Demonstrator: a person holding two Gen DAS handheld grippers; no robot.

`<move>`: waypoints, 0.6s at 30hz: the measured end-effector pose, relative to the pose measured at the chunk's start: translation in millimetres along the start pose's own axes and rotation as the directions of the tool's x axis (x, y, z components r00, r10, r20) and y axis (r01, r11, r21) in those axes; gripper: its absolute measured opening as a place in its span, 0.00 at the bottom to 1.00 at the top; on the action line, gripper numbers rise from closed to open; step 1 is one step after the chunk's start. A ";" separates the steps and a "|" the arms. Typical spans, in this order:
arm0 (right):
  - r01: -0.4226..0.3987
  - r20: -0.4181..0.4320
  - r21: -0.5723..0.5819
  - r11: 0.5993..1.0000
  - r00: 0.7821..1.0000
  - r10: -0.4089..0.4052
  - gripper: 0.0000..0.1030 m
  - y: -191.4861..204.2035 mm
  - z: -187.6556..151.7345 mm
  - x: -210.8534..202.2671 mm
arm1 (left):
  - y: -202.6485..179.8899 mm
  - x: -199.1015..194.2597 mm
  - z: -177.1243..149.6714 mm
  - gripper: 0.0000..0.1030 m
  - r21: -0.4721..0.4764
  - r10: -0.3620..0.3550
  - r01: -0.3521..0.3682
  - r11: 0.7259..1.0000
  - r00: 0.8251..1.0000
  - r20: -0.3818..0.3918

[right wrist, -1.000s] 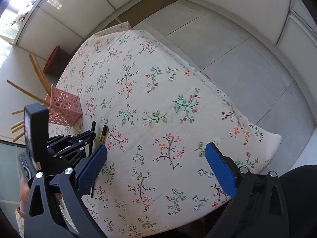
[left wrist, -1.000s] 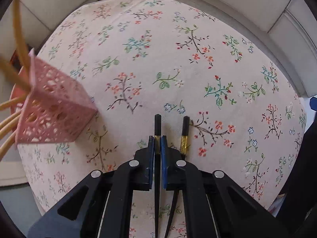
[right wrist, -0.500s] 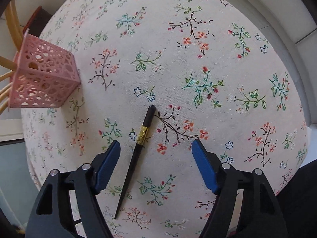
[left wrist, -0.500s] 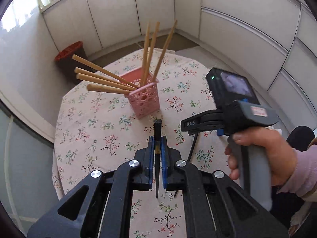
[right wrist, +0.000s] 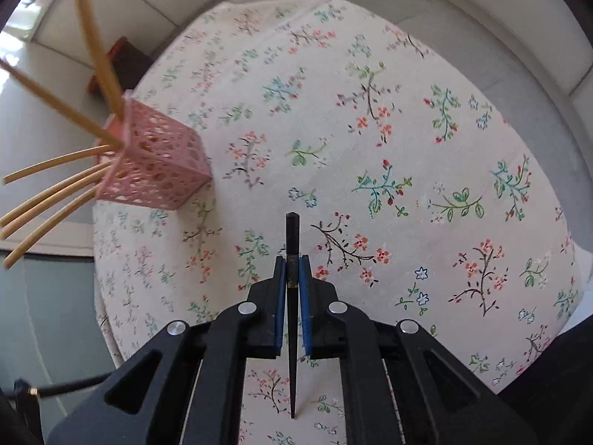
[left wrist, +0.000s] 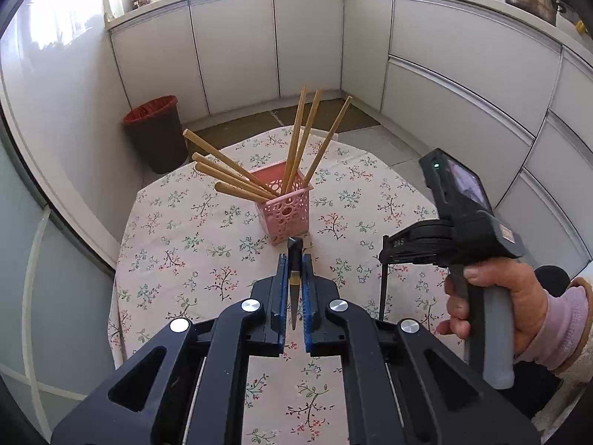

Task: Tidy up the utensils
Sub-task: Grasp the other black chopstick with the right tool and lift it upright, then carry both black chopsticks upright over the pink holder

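Observation:
My left gripper (left wrist: 295, 263) is shut on a black chopstick (left wrist: 294, 250) with a gold band, held above the table in front of the pink lattice holder (left wrist: 286, 212). The holder contains several bamboo chopsticks (left wrist: 229, 176). My right gripper (right wrist: 292, 263) is shut on a second black chopstick (right wrist: 292, 233), its thick end pointing forward over the cloth. The pink holder (right wrist: 159, 163) lies to that gripper's upper left. In the left wrist view the right gripper (left wrist: 385, 256) hovers at the right with its chopstick (left wrist: 383, 289) hanging down.
A floral tablecloth (left wrist: 192, 237) covers the small table. A dark bin with a red liner (left wrist: 155, 129) stands on the floor behind it. White cabinets (left wrist: 237, 48) line the walls. The table edge (right wrist: 556, 170) drops off at the right.
The left gripper has lifted its chopstick off the cloth and tilted up. The right gripper came down over the other black chopstick and closed on it.

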State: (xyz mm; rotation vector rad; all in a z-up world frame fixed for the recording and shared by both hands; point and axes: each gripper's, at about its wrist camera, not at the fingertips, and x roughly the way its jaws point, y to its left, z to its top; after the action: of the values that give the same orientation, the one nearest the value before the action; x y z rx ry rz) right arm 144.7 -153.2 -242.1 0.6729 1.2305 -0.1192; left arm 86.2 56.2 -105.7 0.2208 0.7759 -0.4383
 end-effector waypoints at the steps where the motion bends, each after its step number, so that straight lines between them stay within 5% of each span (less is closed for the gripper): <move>1: -0.030 0.035 -0.042 0.999 0.999 0.032 0.07 2.5 -4.3 -16.8 | 0.3 -2.4 0.1 0.06 -0.011 -0.010 0.010 1.000 1.000 0.009; 5: -0.107 0.178 -0.222 0.969 0.973 0.149 0.07 12.2 -23.3 -83.2 | 3.3 -10.6 -2.1 0.06 -0.077 -0.060 0.062 0.995 0.998 0.035; 9: -0.097 0.293 -0.357 0.929 0.933 0.211 0.07 23.3 -36.8 -135.8 | 7.9 -16.8 -1.7 0.06 -0.146 -0.079 0.086 0.986 0.995 0.054; 18: -0.102 0.399 -0.446 0.889 0.867 0.300 0.07 42.0 -33.1 -222.2 | 11.0 -39.2 25.8 0.06 -0.192 -0.037 0.061 0.979 0.991 0.125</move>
State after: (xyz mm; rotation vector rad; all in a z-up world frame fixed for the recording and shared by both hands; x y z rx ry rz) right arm 56.8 -161.1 -31.3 0.3677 0.6831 0.1551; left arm 82.7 68.7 -59.2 -0.0088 0.7012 -0.4151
